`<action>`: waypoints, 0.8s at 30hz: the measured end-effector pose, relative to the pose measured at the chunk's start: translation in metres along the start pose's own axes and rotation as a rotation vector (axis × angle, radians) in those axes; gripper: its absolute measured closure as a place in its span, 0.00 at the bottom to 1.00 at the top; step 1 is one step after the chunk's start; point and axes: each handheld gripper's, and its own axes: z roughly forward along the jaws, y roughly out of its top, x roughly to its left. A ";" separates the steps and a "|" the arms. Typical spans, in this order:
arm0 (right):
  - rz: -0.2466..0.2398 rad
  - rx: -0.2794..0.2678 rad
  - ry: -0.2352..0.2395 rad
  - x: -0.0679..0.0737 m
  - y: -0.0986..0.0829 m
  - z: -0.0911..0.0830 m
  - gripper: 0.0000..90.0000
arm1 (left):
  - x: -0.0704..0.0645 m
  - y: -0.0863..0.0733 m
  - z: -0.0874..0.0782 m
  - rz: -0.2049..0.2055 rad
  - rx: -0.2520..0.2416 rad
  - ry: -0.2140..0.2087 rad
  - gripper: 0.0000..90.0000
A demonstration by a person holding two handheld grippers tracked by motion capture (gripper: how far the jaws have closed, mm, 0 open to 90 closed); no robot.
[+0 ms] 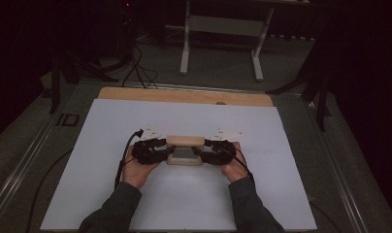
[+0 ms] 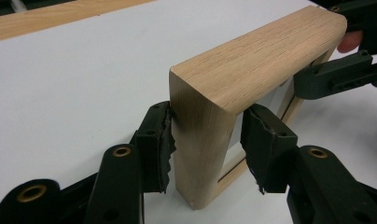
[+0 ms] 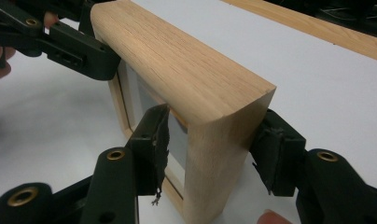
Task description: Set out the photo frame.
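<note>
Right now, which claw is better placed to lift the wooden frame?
Neither alone. The left claw pinches one upright side of the wooden frame, and the right claw pinches the opposite side. Likely a two-handed lift.

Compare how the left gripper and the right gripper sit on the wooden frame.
The left gripper clamps the left upright of the wooden frame; the right gripper clamps the right upright. The left gripper comes in from the frame's left, the right gripper from its right, so they face each other. Both straddle their upright with one pad outside and one inside the opening, and the frame stands upright on the white table.
</note>
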 end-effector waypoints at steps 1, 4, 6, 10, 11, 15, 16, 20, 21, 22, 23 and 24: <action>0.004 -0.002 -0.001 0.000 0.000 0.001 0.54 | 0.001 0.000 0.000 -0.001 0.001 0.000 0.60; 0.007 -0.001 0.002 -0.001 0.002 0.003 0.54 | 0.003 0.000 0.000 -0.005 0.002 0.003 0.60; 0.010 -0.001 0.002 -0.001 0.002 0.004 0.54 | 0.003 0.000 0.000 -0.006 0.002 0.003 0.60; 0.022 0.008 -0.003 -0.002 0.002 0.005 0.53 | 0.003 0.002 0.002 -0.008 0.000 0.008 0.60; 0.026 0.006 -0.005 -0.003 0.002 0.005 0.53 | 0.003 0.002 0.002 -0.008 0.000 0.008 0.60; 0.036 0.008 -0.003 -0.005 0.003 0.007 0.53 | 0.003 0.002 0.004 -0.019 0.000 0.013 0.60; 0.039 0.008 -0.002 -0.005 0.003 0.007 0.53 | 0.004 0.003 0.005 -0.025 0.000 0.014 0.60; 0.050 0.007 -0.003 -0.007 0.004 0.009 0.53 | 0.006 0.003 0.007 -0.044 -0.007 0.014 0.59; 0.050 0.007 -0.003 -0.007 0.004 0.009 0.53 | 0.006 0.003 0.007 -0.044 -0.007 0.014 0.59; 0.058 0.007 -0.005 -0.008 0.004 0.010 0.52 | 0.006 0.003 0.008 -0.050 -0.009 0.015 0.59; 0.058 0.007 -0.005 -0.008 0.004 0.010 0.52 | 0.007 0.003 0.009 -0.051 -0.008 0.015 0.59; 0.063 0.010 -0.008 -0.009 0.005 0.011 0.52 | 0.007 0.003 0.010 -0.052 -0.008 0.019 0.59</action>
